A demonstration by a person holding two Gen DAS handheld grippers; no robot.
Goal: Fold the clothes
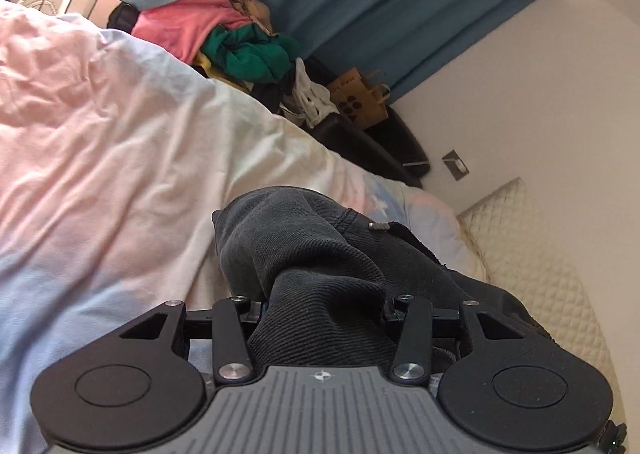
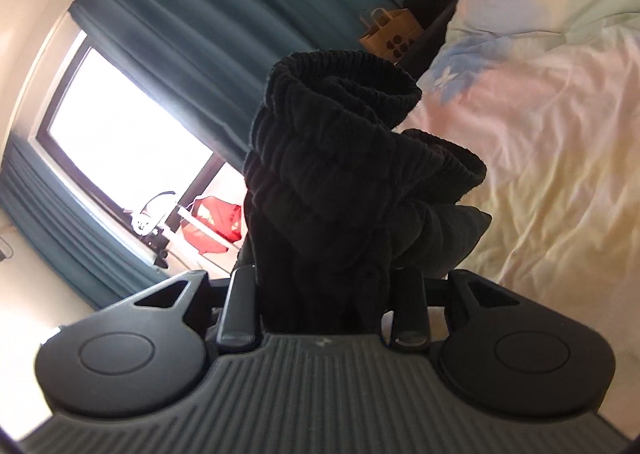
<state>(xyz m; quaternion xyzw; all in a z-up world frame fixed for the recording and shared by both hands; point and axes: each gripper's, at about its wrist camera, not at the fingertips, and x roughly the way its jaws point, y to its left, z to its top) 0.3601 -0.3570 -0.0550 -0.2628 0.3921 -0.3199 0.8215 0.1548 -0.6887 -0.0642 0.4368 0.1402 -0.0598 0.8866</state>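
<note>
A dark grey ribbed garment bulges out of my left gripper, which is shut on a thick bunch of it; the fingertips are buried in the cloth. A small metal zip pull shows on it at the right. In the right wrist view the same black garment, with its elastic ribbed band on top, stands up from my right gripper, also shut on a fold of it. Both grippers hold the cloth above the pastel duvet of the bed.
A heap of unfolded clothes, pink, green and white, lies on a dark chair beyond the bed. A brown paper bag stands by the teal curtain. A quilted cream mattress edge shows at the right. A bright window faces the right camera.
</note>
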